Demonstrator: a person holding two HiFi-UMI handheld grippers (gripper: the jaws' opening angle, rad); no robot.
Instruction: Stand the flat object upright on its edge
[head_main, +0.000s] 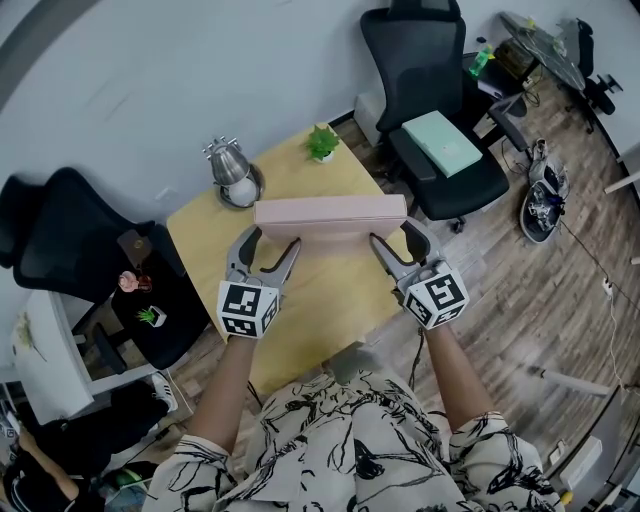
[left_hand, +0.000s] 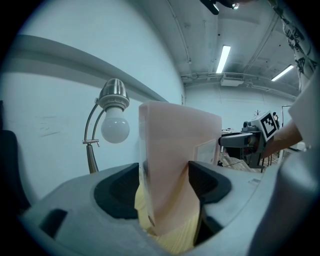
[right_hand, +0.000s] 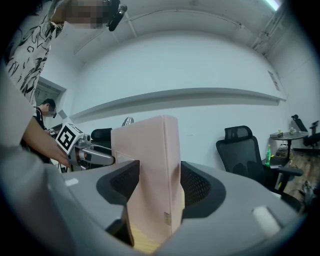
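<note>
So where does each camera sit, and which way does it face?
Head view: on the person's head, looking steeply down at the table; forearms, left gripper and right gripper show.
Left gripper view: rides the left gripper, looking along its jaws, closed on the pink box, toward the lamp.
Right gripper view: rides the right gripper, jaws opening around the box; sleeve shows.
Shared: all see the box.

Flat pink box (head_main: 330, 213), upright on long edge, on table (head_main: 320, 300)
</note>
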